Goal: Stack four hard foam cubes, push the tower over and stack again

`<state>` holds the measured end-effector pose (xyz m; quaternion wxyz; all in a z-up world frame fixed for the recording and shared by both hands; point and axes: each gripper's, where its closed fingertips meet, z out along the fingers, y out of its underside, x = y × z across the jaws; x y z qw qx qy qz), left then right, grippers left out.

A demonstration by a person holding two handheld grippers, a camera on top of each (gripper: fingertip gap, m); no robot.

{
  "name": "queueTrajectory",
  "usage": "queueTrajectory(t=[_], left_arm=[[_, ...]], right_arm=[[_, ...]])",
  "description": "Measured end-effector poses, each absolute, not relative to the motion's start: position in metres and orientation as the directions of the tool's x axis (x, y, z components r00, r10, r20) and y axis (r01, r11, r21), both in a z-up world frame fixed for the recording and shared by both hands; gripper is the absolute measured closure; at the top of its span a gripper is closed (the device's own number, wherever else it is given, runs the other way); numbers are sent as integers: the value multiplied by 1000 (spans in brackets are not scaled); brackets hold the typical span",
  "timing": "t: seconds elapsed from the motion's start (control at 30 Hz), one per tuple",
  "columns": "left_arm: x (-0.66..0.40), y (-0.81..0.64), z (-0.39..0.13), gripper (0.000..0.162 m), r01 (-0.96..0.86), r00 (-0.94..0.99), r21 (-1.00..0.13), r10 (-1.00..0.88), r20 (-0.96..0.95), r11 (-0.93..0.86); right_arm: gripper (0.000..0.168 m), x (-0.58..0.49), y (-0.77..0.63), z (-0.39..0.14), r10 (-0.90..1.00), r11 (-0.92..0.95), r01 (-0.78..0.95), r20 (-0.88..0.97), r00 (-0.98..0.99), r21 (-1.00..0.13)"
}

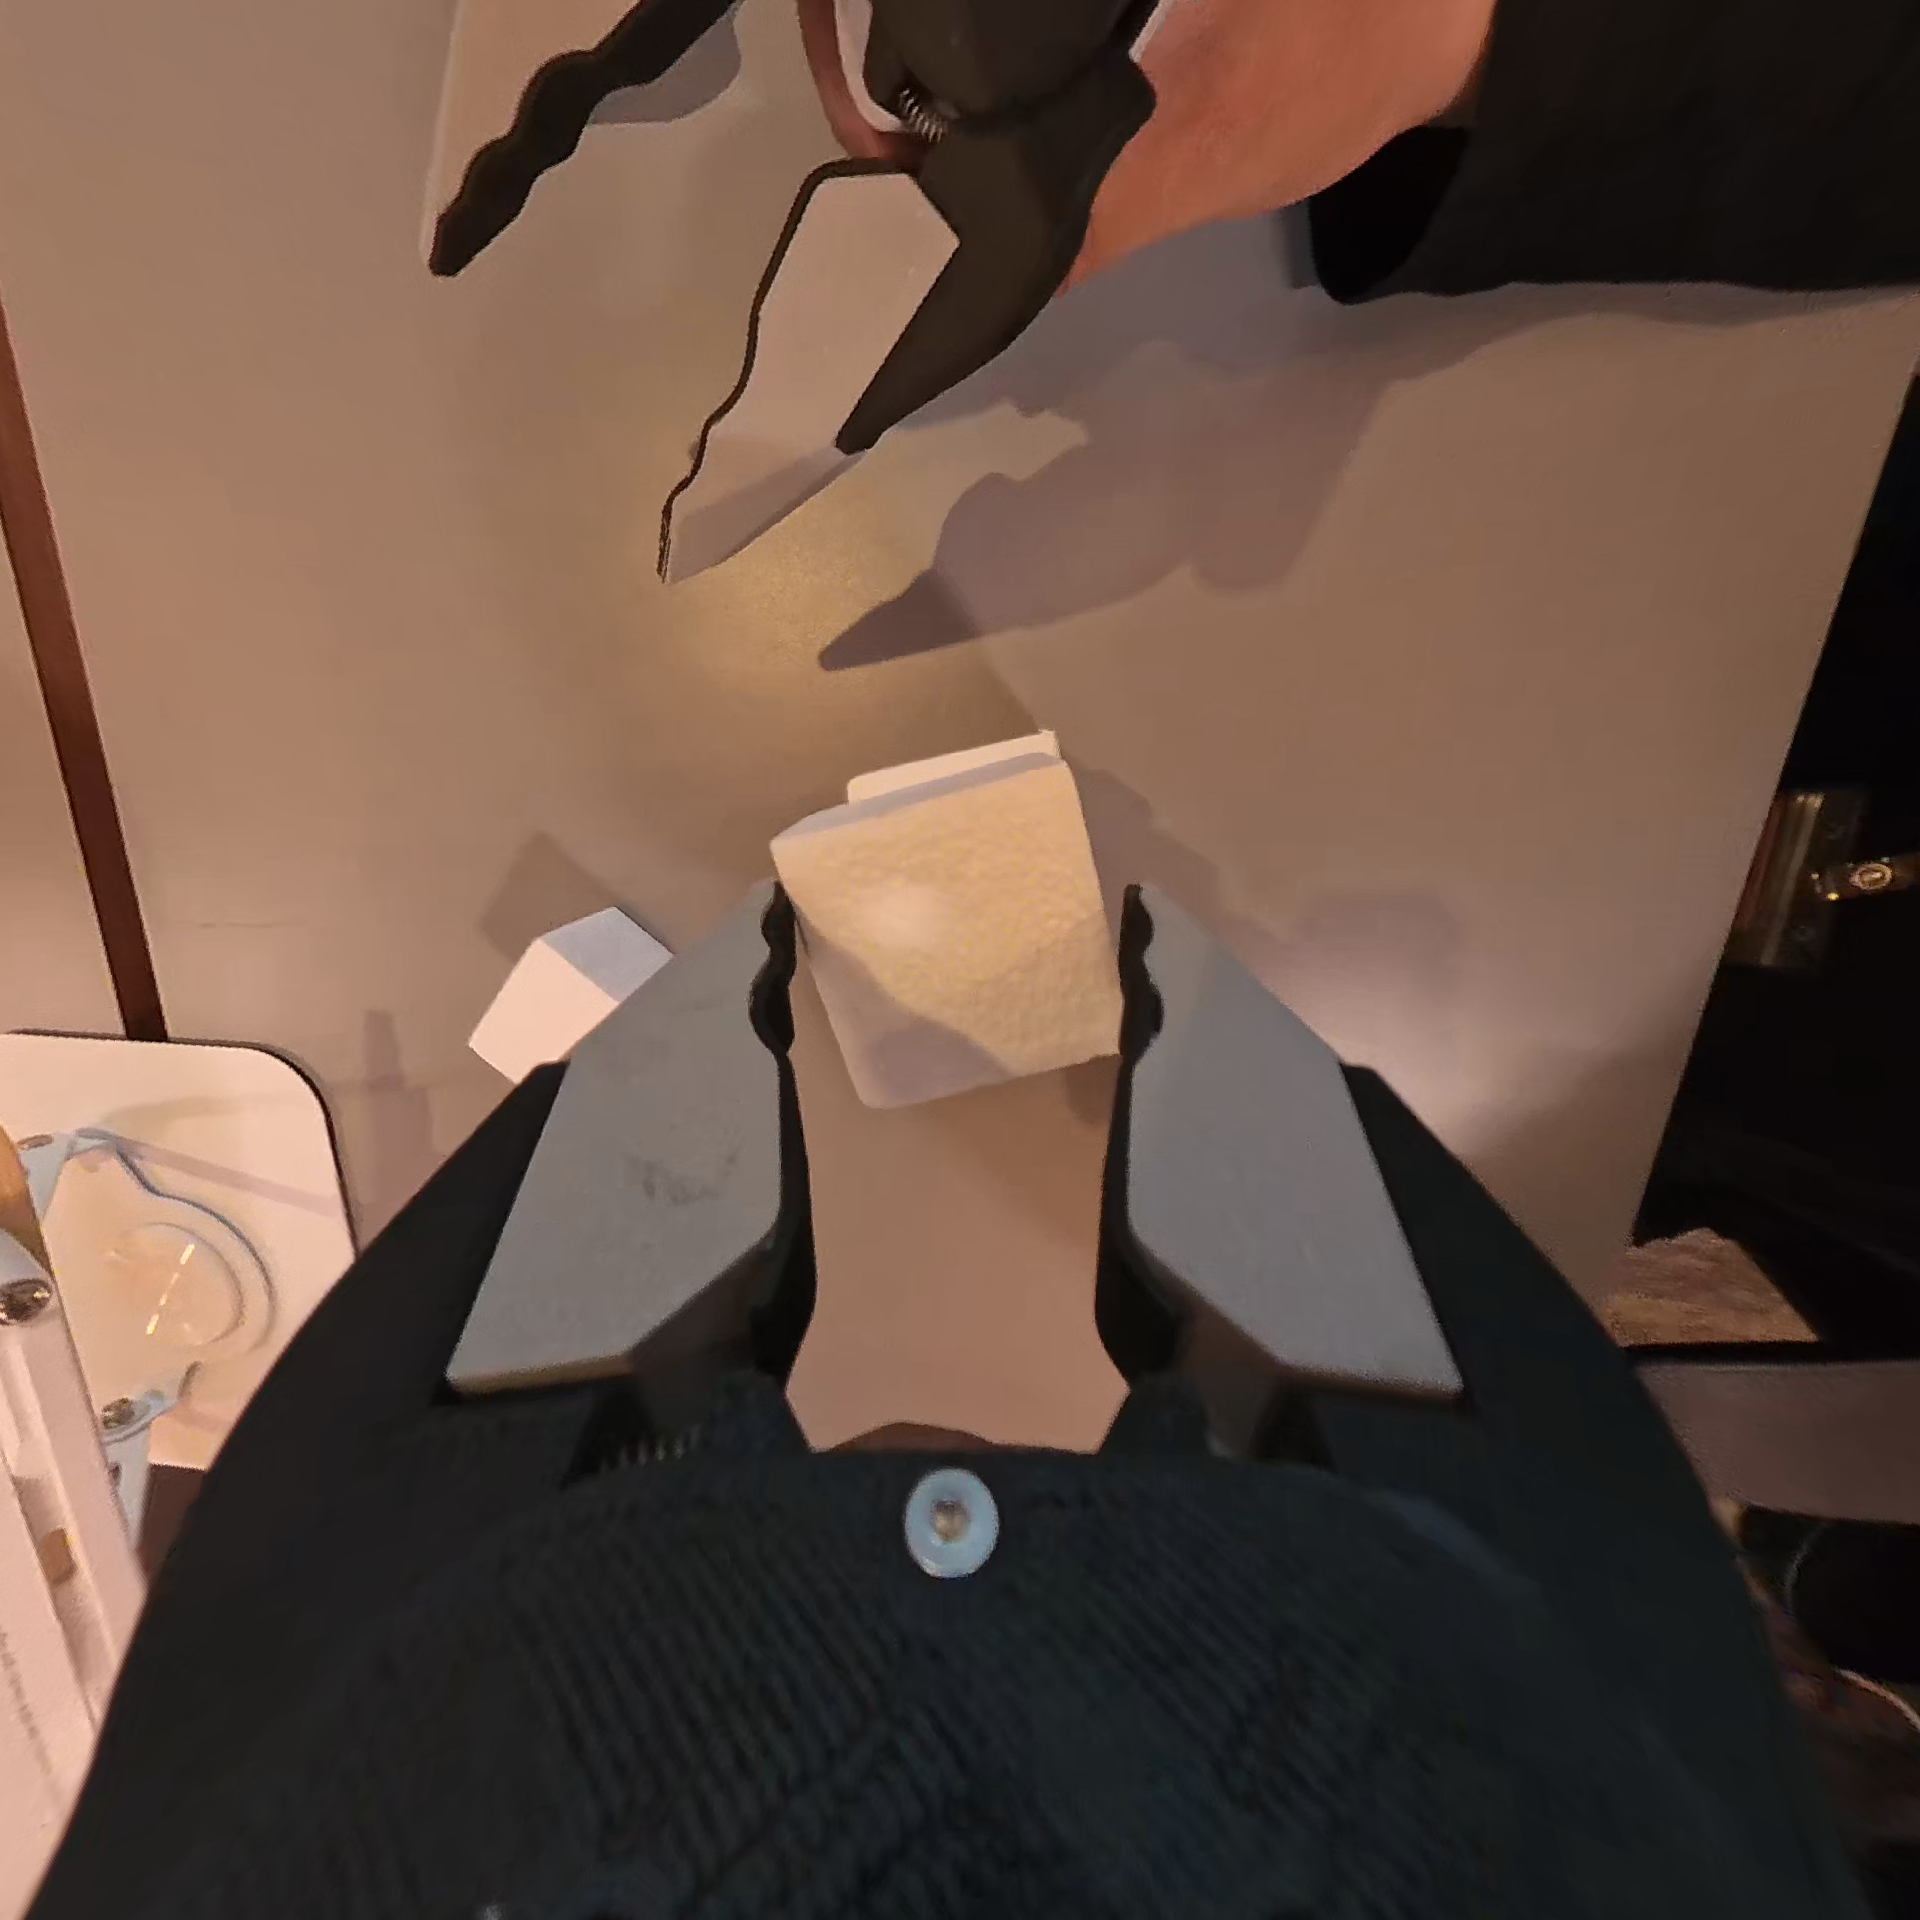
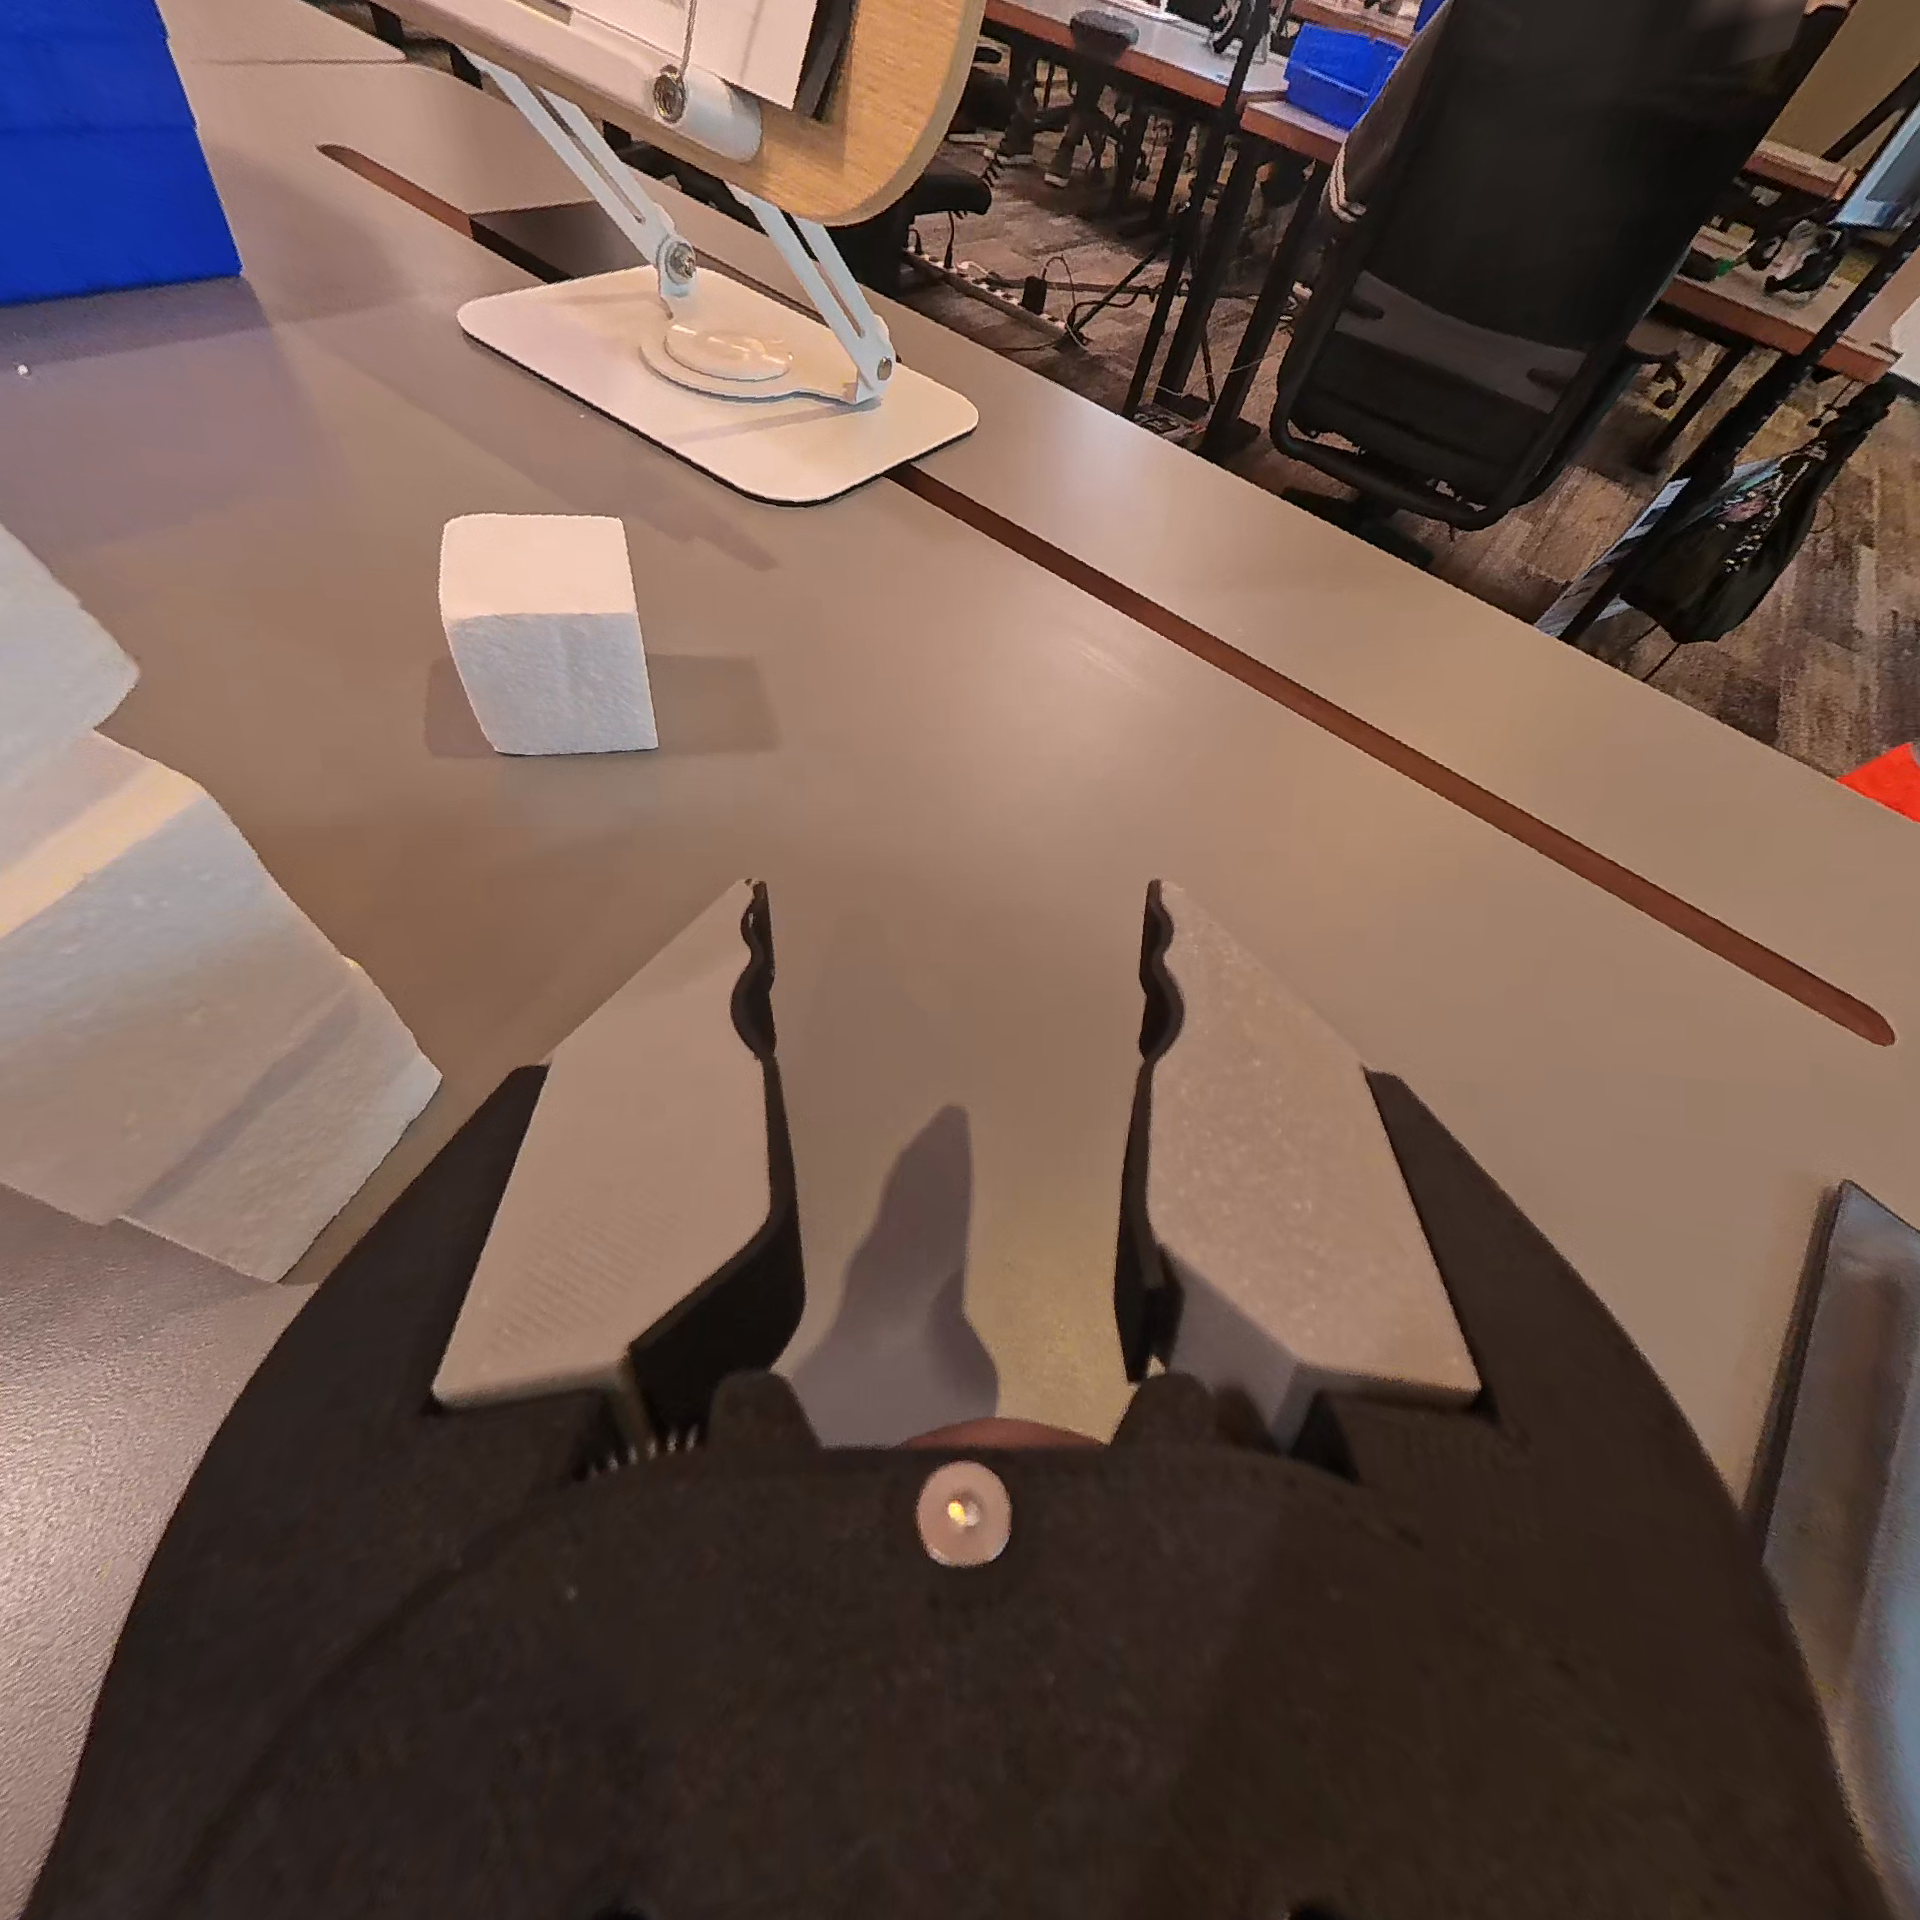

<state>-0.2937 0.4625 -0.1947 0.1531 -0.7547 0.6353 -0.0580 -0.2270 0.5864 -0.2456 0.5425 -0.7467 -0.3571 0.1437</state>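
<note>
Seemingly top cube [image 1: 951,951] between left gripper's [image 1: 956,971] parted fingers [image 1: 665,1122].

left gripper [image 1: 956,966] fingers apart, right gripper [image 2: 956,966] seemingly open

The left hand-held gripper [image 1: 956,966] looks down at a white foam cube [image 1: 951,951] that sits on top of another cube [image 1: 971,767], of which only an edge shows behind it. The two grey fingers [image 1: 665,1132] stand apart on both sides of the top cube; the left tip seems to touch it and the right tip is just beside it. A third cube [image 1: 566,1003] lies on the grey tabletop [image 1: 1351,675], partly hidden by the left finger. Farther off, the right hand-held gripper [image 1: 764,509], held by a hand [image 1: 1247,135], hangs with its fingers spread. A white stand base [image 1: 187,1195] is at the left edge.
</note>
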Motion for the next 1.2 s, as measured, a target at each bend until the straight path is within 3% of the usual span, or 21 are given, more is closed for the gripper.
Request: queueTrajectory(t=[0.2, 0.77, 1.07, 1.2], left_arm=[[-287, 459, -191, 101, -945, 112, -316, -991, -68, -85], [-289, 464, -203, 100, -947, 130, -303, -990, -61, -106], [-289, 478, -187, 63, -905, 221, -389, -972, -77, -174], [-301, 495, -155, 62, -807, 343, -542, -933, -110, -233]], right_arm=[[99, -226, 587, -246, 687, -159, 375, 170, 706, -913], [99, -228, 585, -242, 690, -149, 367, 170, 704, -918], [100, -226, 586, -239, 685, -145, 362, 171, 708, -921], [100, -223, 587, -235, 677, -142, 341, 160, 718, -929]])
